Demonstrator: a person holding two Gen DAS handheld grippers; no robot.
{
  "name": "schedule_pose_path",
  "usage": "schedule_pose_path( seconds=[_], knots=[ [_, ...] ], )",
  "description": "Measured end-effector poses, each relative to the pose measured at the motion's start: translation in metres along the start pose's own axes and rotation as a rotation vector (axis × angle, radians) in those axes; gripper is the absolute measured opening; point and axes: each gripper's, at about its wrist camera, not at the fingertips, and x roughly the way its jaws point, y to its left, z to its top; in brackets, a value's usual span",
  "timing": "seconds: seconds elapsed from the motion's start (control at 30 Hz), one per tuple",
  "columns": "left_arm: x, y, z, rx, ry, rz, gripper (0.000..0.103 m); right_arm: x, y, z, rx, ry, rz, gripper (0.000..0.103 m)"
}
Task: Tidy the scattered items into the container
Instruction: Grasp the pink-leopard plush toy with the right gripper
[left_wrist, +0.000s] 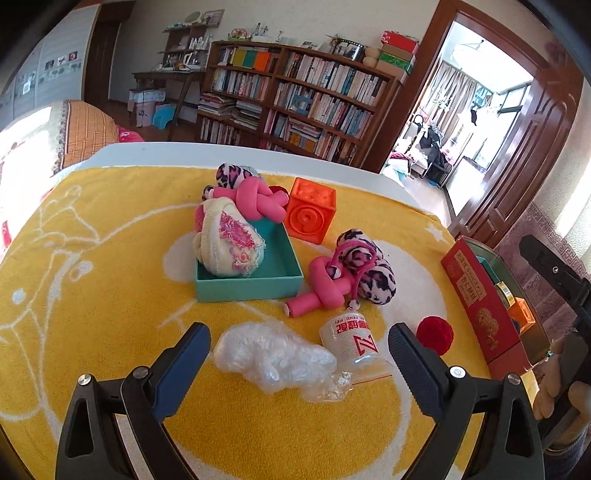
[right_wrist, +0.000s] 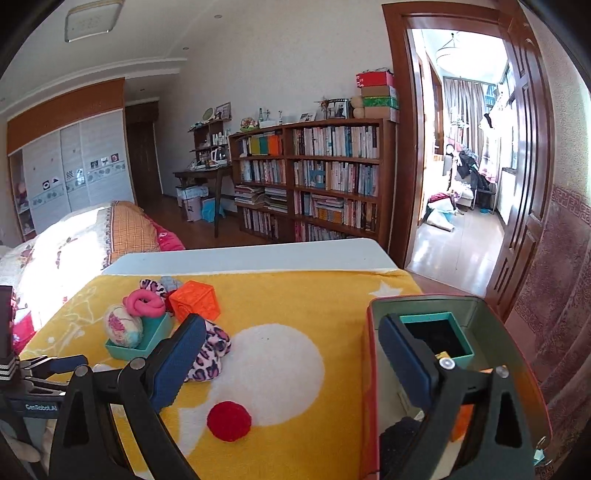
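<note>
Container (right_wrist: 373, 369), a red-sided box with a pale lining, is sitting at the right edge of the yellow towel (left_wrist: 110, 258) covering the tabletop (right_wrist: 258, 254); it is already holding a small teal box (right_wrist: 448, 334) and something orange. Scattered items are lying well apart from it: a crumpled clear plastic bag (left_wrist: 275, 356) and a clear printed pouch (left_wrist: 351, 341) are resting directly between the fingers of the left tongs (left_wrist: 299, 352), which are standing wide open and gripping nothing. A red ball (right_wrist: 229, 421), fuzzy and round, is lying near the container. Right tongs (right_wrist: 291, 363) are also hanging wide open and empty, one finger over the towel and the other over the container's interior. Further out, a pink knotted tube with a leopard-print plush (left_wrist: 351, 275) is lying beside a shallow teal tray (left_wrist: 251, 280) holding a cream and pink knitted bundle (left_wrist: 229, 240); an orange embossed cube (left_wrist: 310, 212) is standing just behind. Risk, as judged: the bag film is looking slick and springy, so the tongs could be pinching only a fold and letting it slide out, or catching the pouch together with it. The knotted tube and plush appear tangled, so lifting one could be dragging the other. The ball could roll off when nudged.
</note>
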Motion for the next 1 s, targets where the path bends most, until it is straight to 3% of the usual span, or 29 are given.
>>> schedule_pose_path(
  seconds=[0.13,0.5,0.63,0.8,0.87,0.93,1.0],
  knots=[
    [-0.008,0.004,0.002,0.006,-0.028,-0.010,0.098,0.023,0.013,0.002,0.062,0.096,0.110,0.097],
    [-0.003,0.028,0.001,-0.079,-0.001,-0.003,0.098,0.102,0.061,-0.014,0.091,0.324,0.162,0.094],
    [-0.001,0.029,0.002,-0.088,0.002,-0.006,0.098,0.131,0.065,-0.023,0.104,0.406,0.135,0.078],
    [0.002,0.035,0.001,-0.110,0.003,0.003,0.098,0.157,0.060,-0.037,0.158,0.482,0.136,0.067],
    [0.003,0.039,0.001,-0.119,0.004,0.010,0.098,0.158,0.057,-0.042,0.173,0.474,0.148,0.062],
    [0.006,0.041,0.001,-0.127,0.008,0.018,0.098,0.154,0.056,-0.042,0.169,0.457,0.154,0.047],
    [0.008,0.043,0.001,-0.134,0.016,0.014,0.098,0.150,0.055,-0.040,0.159,0.445,0.149,0.042]
  ],
)
